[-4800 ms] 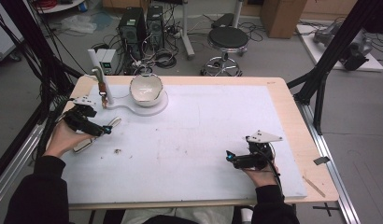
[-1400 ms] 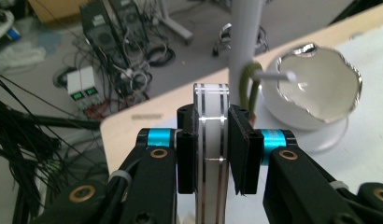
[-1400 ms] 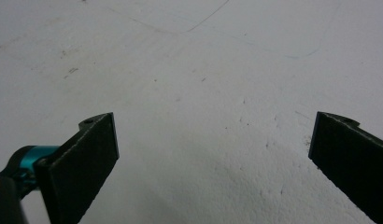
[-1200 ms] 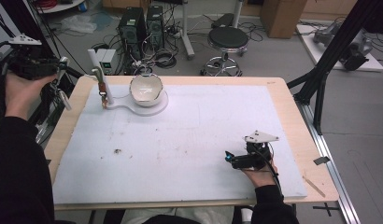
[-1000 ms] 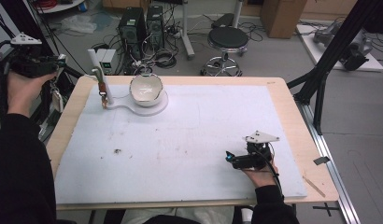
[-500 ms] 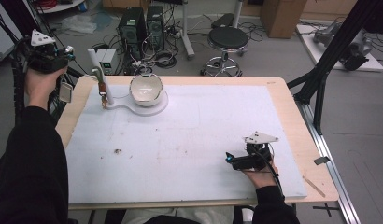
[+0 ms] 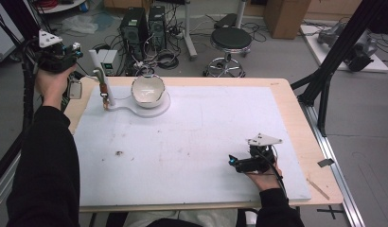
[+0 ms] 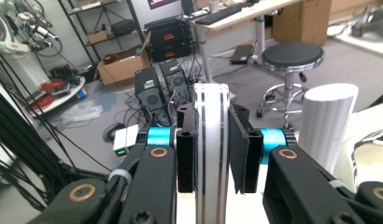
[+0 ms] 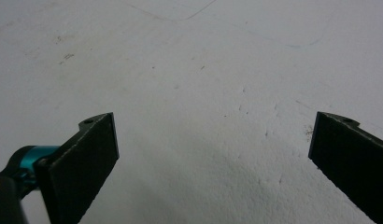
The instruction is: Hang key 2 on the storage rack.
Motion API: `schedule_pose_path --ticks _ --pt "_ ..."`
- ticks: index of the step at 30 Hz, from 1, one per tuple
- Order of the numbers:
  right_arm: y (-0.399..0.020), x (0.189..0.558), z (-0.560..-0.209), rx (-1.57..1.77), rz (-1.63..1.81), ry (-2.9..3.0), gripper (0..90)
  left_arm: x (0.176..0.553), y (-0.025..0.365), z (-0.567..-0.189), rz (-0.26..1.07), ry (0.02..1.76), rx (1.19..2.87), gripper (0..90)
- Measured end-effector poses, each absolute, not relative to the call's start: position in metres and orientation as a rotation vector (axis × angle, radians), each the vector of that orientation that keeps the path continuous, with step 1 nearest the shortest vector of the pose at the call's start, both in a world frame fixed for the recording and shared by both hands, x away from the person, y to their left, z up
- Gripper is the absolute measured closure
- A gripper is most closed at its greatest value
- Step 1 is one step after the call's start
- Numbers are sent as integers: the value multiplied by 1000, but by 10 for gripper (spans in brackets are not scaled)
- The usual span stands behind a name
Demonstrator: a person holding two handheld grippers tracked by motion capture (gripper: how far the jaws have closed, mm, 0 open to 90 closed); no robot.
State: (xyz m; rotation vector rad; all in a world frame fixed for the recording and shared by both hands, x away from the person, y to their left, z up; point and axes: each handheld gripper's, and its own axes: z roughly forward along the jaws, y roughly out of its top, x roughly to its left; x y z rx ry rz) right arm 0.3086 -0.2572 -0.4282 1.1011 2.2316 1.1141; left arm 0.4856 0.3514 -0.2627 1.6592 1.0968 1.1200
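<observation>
White foam-covered wooden table [image 7: 192,156], lab clutter behind; no readable labels.
Left gripper [image 7: 57,54] held up off the table's far left corner, jaws clamped on a flat white disc with silver rim [image 8: 209,154]. Right gripper [image 7: 246,163] rests near the near right corner, jaws wide apart, empty. White bowl [image 7: 147,90] sits at the far edge.
</observation>
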Motion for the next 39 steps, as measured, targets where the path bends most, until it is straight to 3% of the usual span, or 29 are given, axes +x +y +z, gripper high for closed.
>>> schedule_pose_path --ticks 14,32,39 --pt "-260 309 -428 1116 1124 2231 6 496 340 -272 1045 1091 1618 744" --pt "-263 308 -431 1123 1109 2242 6 500 338 -273 1094 1151 1517 744" --pt "-264 307 -432 1134 1102 2242 6 503 336 -277 1032 1181 1474 744"
